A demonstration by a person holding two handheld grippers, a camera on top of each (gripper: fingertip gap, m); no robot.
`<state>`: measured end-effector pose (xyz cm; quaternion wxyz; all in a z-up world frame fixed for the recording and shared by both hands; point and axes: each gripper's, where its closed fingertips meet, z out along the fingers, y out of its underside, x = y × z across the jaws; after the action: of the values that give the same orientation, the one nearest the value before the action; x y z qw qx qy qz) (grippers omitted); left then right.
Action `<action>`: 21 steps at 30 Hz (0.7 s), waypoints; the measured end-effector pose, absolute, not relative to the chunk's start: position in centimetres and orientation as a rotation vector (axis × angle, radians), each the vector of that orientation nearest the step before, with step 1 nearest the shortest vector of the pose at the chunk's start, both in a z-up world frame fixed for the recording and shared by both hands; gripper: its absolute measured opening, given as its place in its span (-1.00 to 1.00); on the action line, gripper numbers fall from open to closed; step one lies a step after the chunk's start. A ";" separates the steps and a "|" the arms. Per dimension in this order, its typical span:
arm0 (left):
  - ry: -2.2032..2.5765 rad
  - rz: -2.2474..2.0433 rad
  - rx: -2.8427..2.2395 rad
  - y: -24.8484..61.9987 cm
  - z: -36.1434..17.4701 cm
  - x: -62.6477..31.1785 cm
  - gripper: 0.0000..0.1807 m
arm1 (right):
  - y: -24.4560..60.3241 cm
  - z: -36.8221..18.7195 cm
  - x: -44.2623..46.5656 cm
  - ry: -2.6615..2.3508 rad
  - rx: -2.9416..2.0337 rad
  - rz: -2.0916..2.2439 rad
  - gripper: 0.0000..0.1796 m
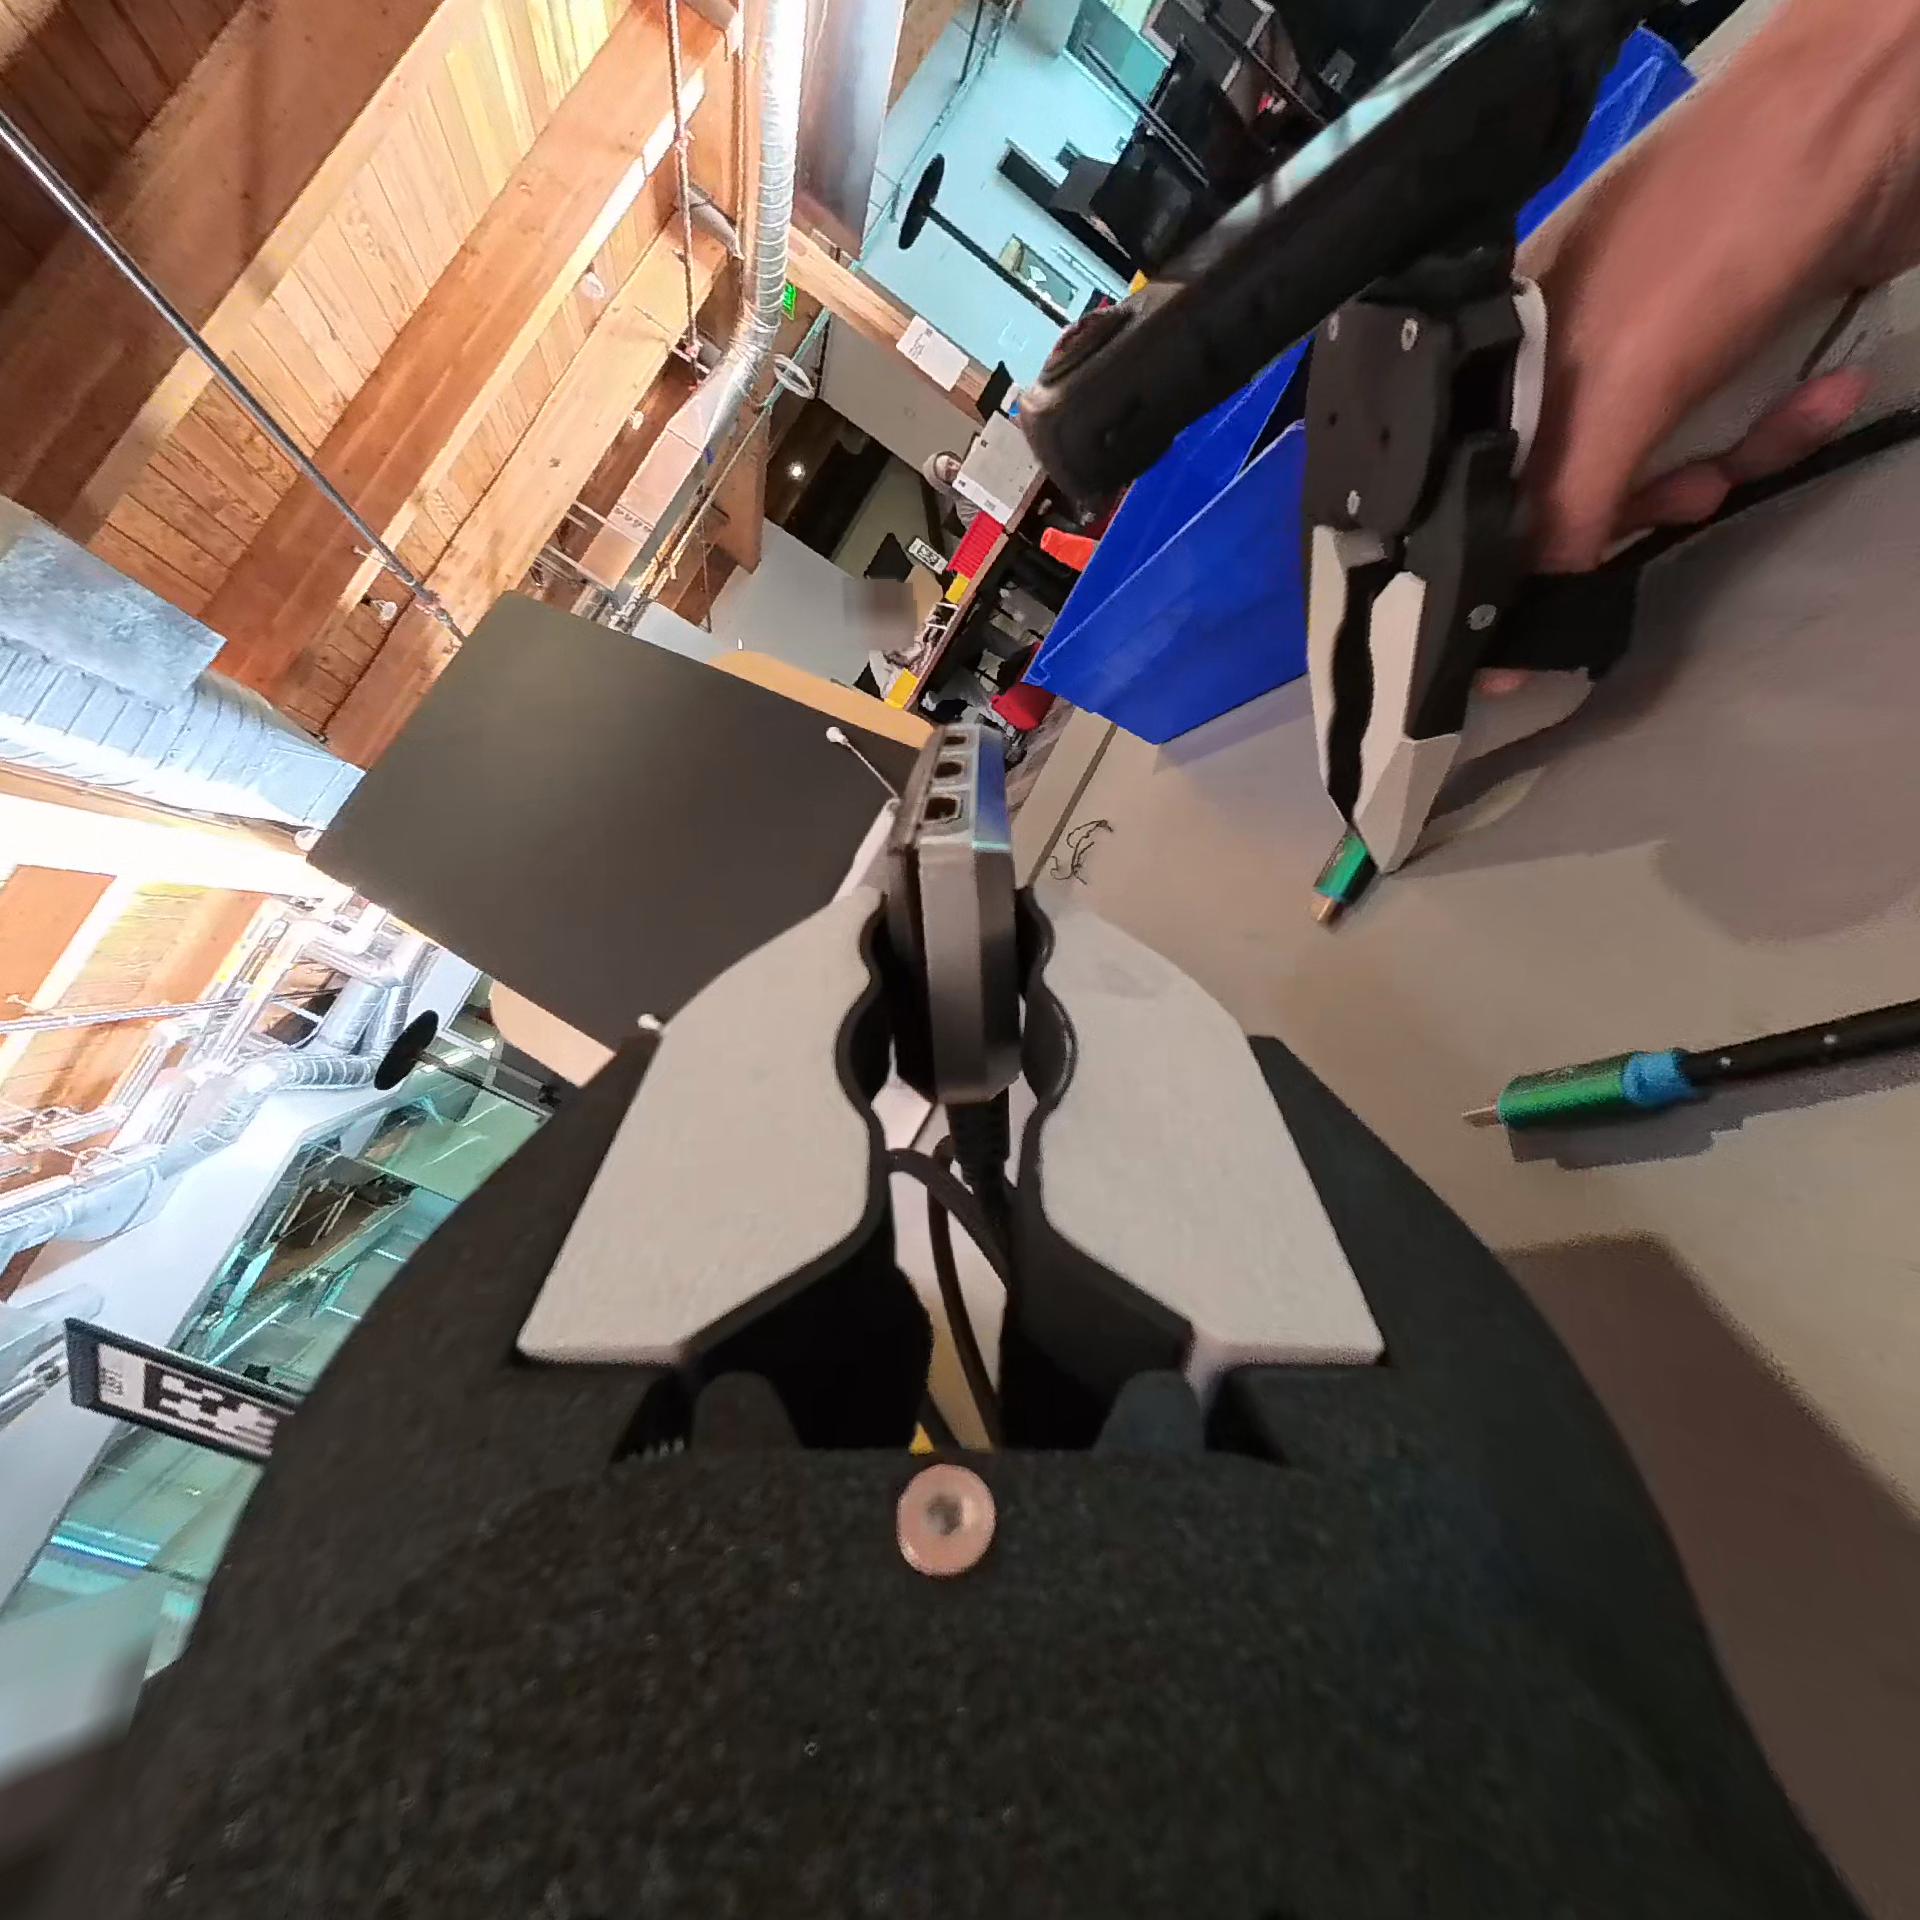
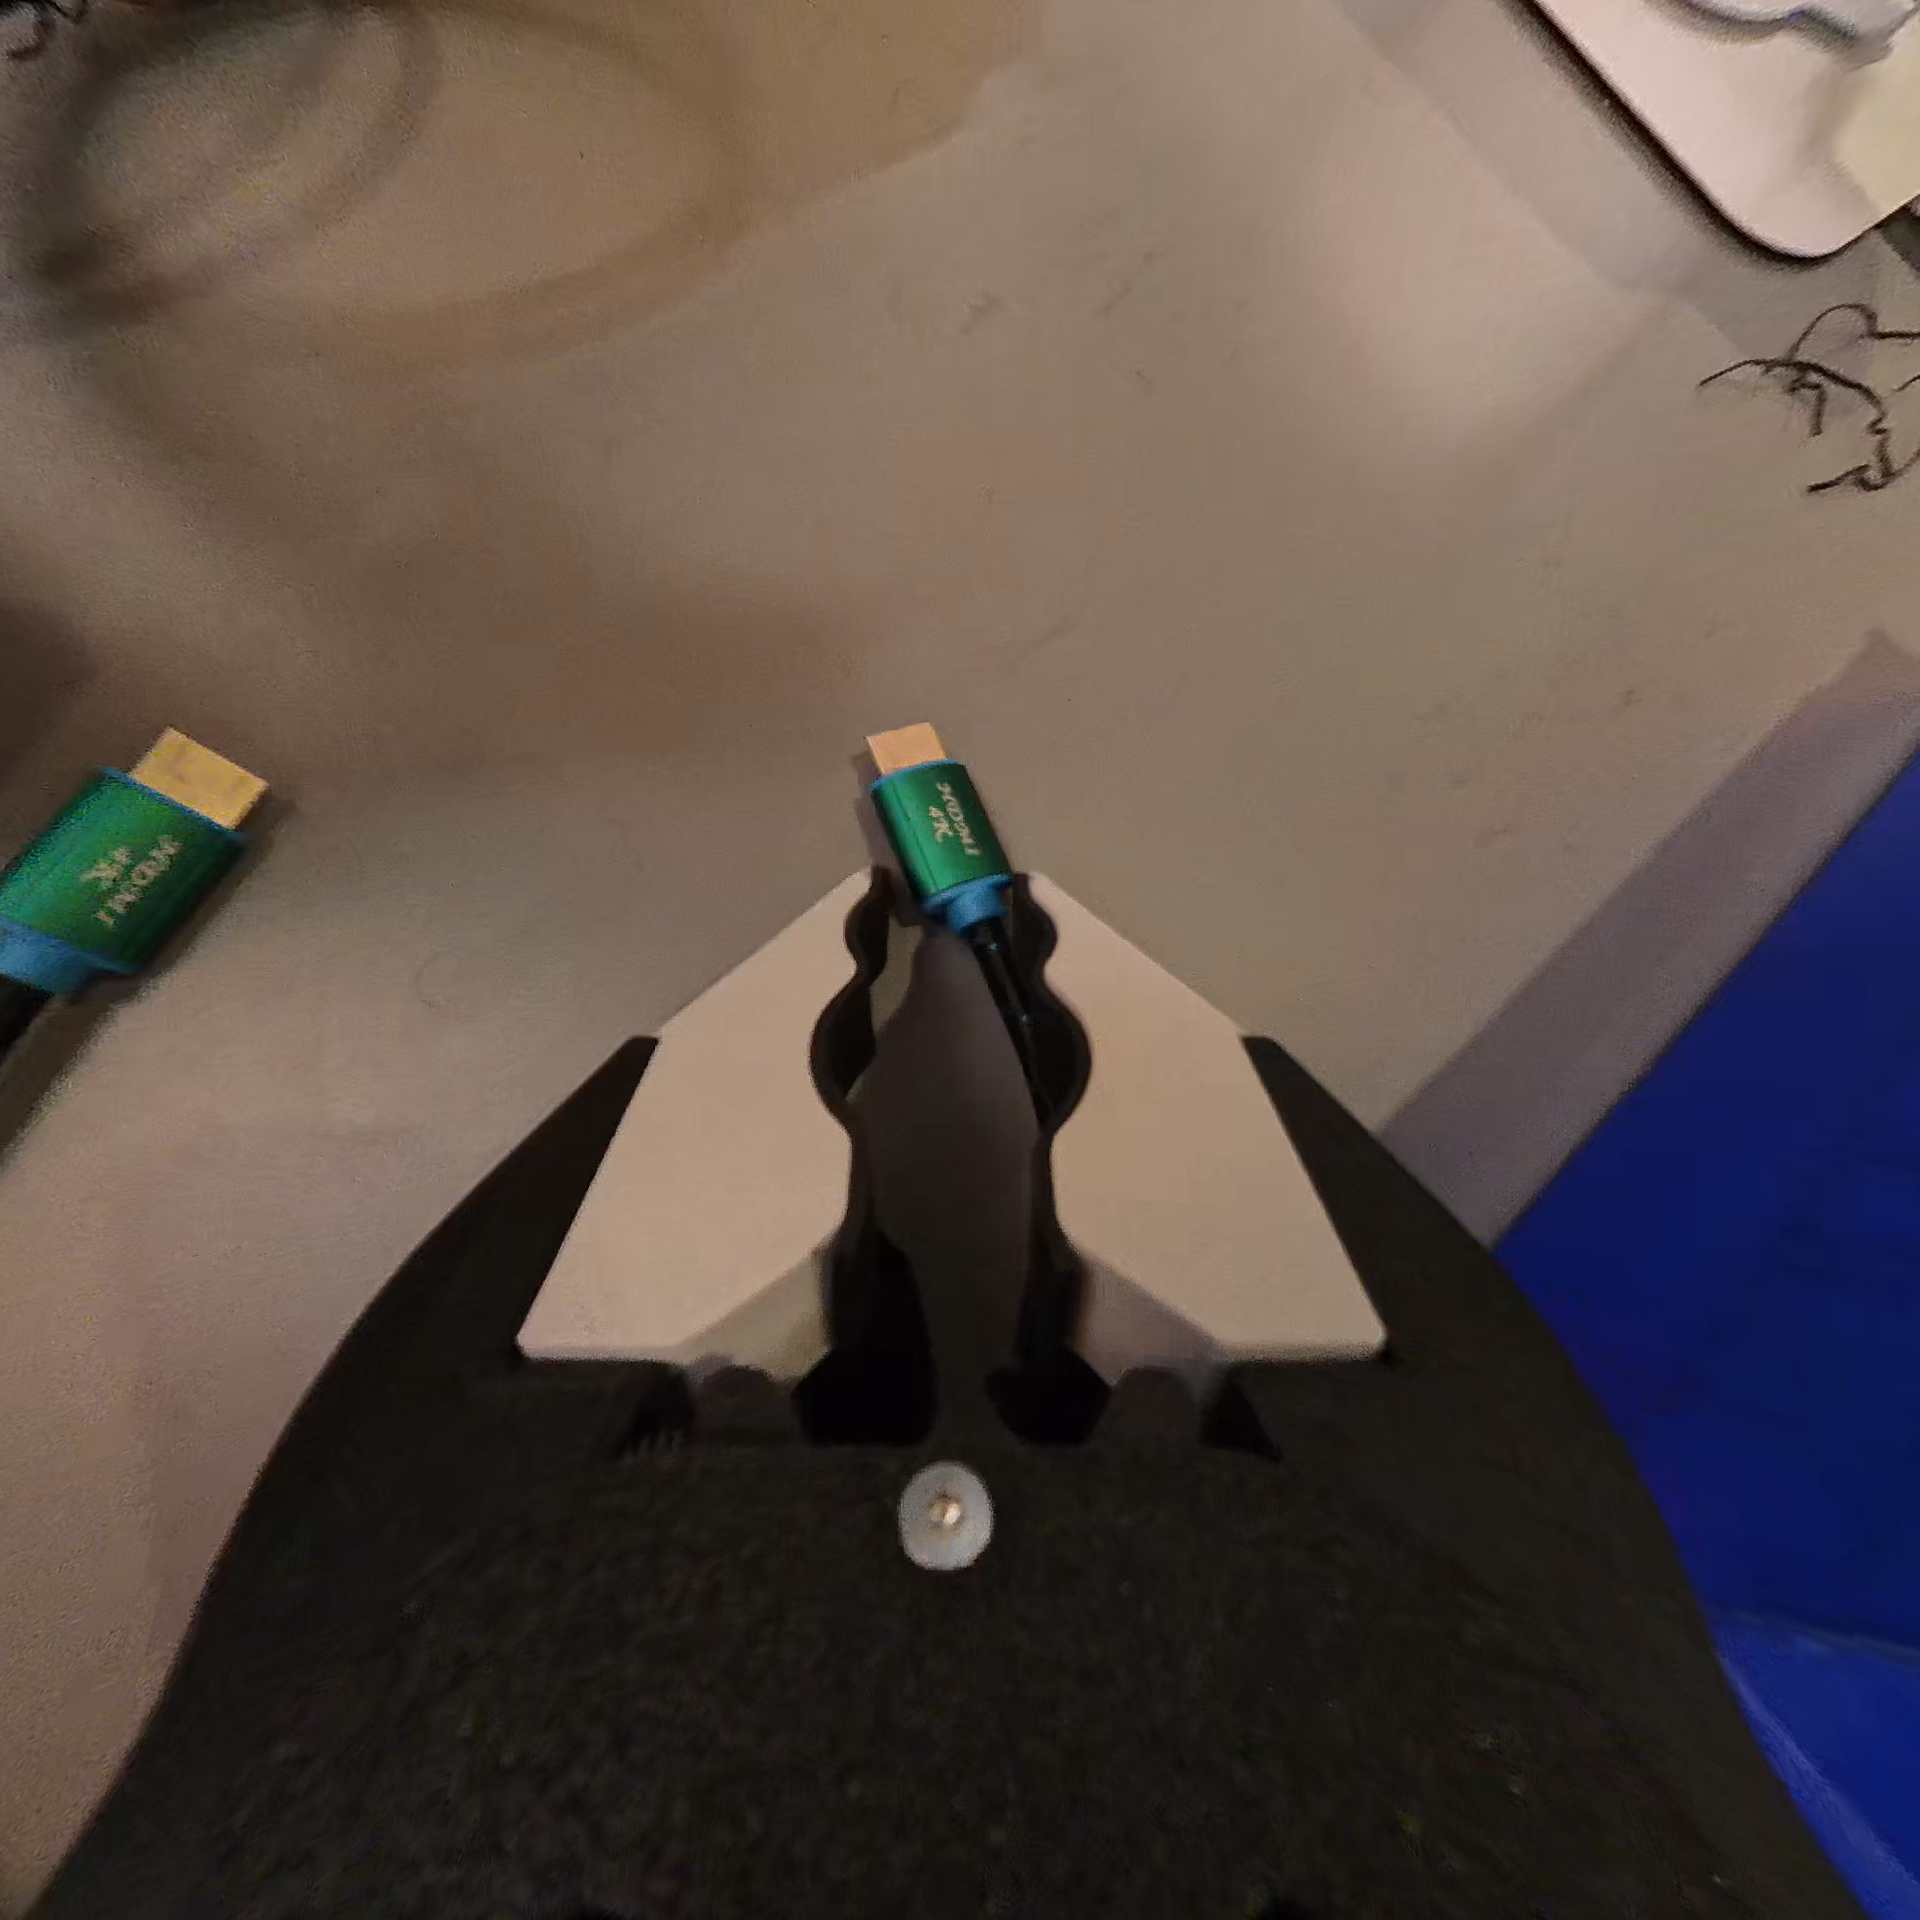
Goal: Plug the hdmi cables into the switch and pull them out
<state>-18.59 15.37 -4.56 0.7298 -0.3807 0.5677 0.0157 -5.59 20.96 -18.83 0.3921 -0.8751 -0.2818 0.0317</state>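
My left gripper (image 1: 956,904) is shut on the dark grey HDMI switch (image 1: 961,956) and holds it up off the table, its empty ports (image 1: 948,795) facing away. My right gripper (image 2: 951,894) is shut on a green HDMI plug (image 2: 930,826) at its blue collar, gold tip pointing forward and low over the grey table (image 2: 1039,416). In the left wrist view the right gripper (image 1: 1361,831) and its plug (image 1: 1340,883) are to the right of the switch, apart from it. A second green HDMI plug (image 1: 1569,1096) lies on the table; it also shows in the right wrist view (image 2: 125,862).
Blue bins (image 1: 1195,582) stand behind the right gripper; one shows at the right edge (image 2: 1766,1299). A black panel (image 1: 603,810) stands left of the switch. A white object (image 2: 1766,104) and a tangle of black thread (image 2: 1849,405) lie at the far right. A hand (image 1: 1714,260) holds the right gripper. The gap from one gripper's tips to the other's is roughly 20 cm.
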 end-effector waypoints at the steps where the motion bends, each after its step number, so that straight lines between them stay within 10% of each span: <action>1: 1.257 0.032 -0.842 15.4 -4.7 -18.5 -0.77 | 20.9 -18.9 -6.0 -0.718 -2.221 0.130 -0.77; 21: 1.323 0.161 -0.911 17.2 -7.3 -15.3 -0.77 | 14.7 -9.6 -9.5 -0.970 -2.219 0.211 -0.81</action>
<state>-15.30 17.16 -7.33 0.6914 -0.4077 0.5921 0.0720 -9.54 14.75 -9.60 0.3478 -0.8559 -0.3741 0.0814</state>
